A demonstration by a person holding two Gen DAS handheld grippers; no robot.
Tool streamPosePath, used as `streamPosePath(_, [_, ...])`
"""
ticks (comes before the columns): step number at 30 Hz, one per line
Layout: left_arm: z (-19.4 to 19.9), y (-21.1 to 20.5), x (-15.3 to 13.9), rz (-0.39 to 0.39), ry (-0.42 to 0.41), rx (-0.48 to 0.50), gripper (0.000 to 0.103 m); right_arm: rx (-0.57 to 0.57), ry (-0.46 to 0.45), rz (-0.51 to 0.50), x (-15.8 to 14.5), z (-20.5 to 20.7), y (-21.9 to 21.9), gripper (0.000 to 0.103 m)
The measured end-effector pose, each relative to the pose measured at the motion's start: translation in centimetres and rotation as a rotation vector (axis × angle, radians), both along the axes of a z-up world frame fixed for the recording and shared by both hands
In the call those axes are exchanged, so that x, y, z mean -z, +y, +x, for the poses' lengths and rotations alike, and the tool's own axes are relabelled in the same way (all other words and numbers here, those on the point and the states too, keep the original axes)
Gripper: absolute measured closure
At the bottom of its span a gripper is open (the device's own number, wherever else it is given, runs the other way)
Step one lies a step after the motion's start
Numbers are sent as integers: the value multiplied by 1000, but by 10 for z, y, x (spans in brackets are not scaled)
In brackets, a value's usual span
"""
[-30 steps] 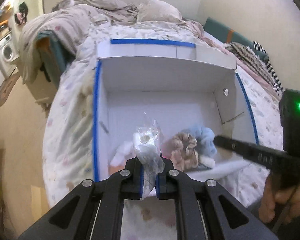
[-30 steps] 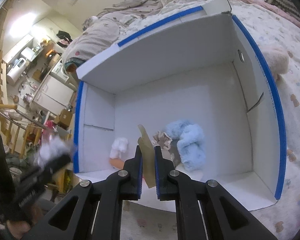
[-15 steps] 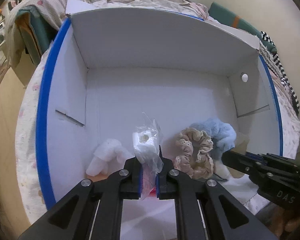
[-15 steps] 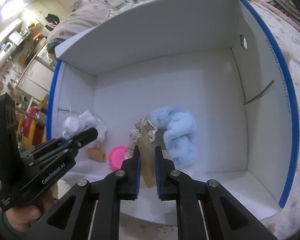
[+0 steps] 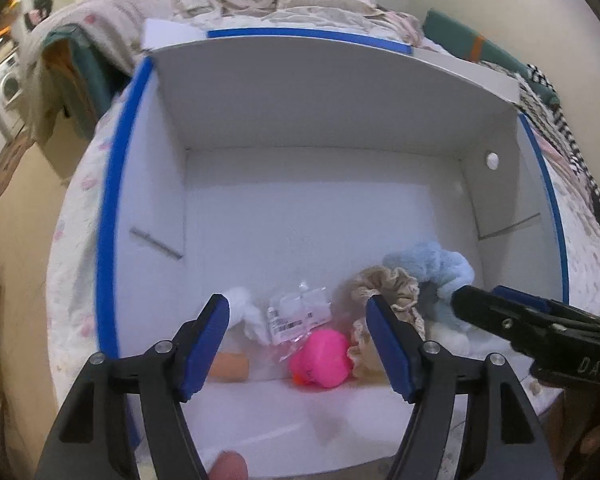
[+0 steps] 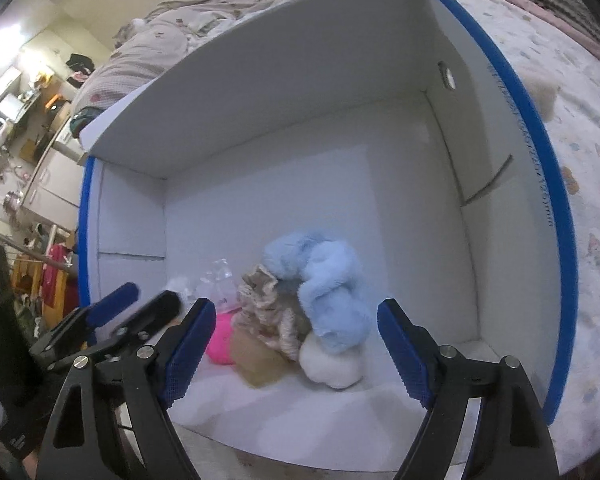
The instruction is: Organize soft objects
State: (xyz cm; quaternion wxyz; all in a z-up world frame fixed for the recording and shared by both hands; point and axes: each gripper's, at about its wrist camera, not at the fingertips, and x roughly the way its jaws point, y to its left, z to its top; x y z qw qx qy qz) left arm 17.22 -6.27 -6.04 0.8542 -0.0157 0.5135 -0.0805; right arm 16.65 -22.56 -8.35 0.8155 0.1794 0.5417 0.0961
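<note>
Soft objects heaped in white box [image 5: 260, 208]: fluffy blue scrunchie [image 6: 332, 284], labelled plastic pouch [image 5: 296, 314] at 12 o'clock. Left gripper [image 5: 298, 344], right gripper [image 6: 296, 344] both spread, empty; "DAS" legible.

The white cardboard box with blue-taped rim [image 5: 112, 216] has bare floor across its far half, open to entry from above; the near edge is crowded by a clear plastic packet [image 5: 298, 314], pink rubber toy [image 5: 324, 358], beige frilled scrunchie [image 6: 270, 314], fluffy light-blue scrunchie [image 6: 332, 288] and white soft ball [image 6: 330, 364], touching one another; tall walls close the sides.
</note>
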Motion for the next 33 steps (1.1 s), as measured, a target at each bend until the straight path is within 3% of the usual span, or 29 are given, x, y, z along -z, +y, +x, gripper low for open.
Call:
streamPosePath(1, [-2, 3, -1, -6, 1, -12, 35, 4, 4, -6, 0, 0, -1, 2])
streamPosePath(7, [-19, 21, -20, 53, -39, -95, 35, 26, -44, 28, -9, -4, -3, 1])
streamPosePath(15, [-55, 46, -37, 12, -73, -97, 34, 31, -124, -28, -26, -34, -3, 0])
streamPosePath(20, [-81, 51, -42, 17, -101, -96, 22, 4, -180, -106, -40, -60, -1, 0])
streamPosePath(28, [-119, 57, -52, 47, -179, -104, 19, -4, -284, -210, -57, -95, 6, 0])
streamPosePath(32, [-137, 56, -61, 72, -250, -104, 1, 1, -306, -202, -62, -112, 7, 0])
streamPosePath(33, [-141, 57, -63, 67, -266, -110, 0, 3, -311, -205, -62, -116, 8, 0])
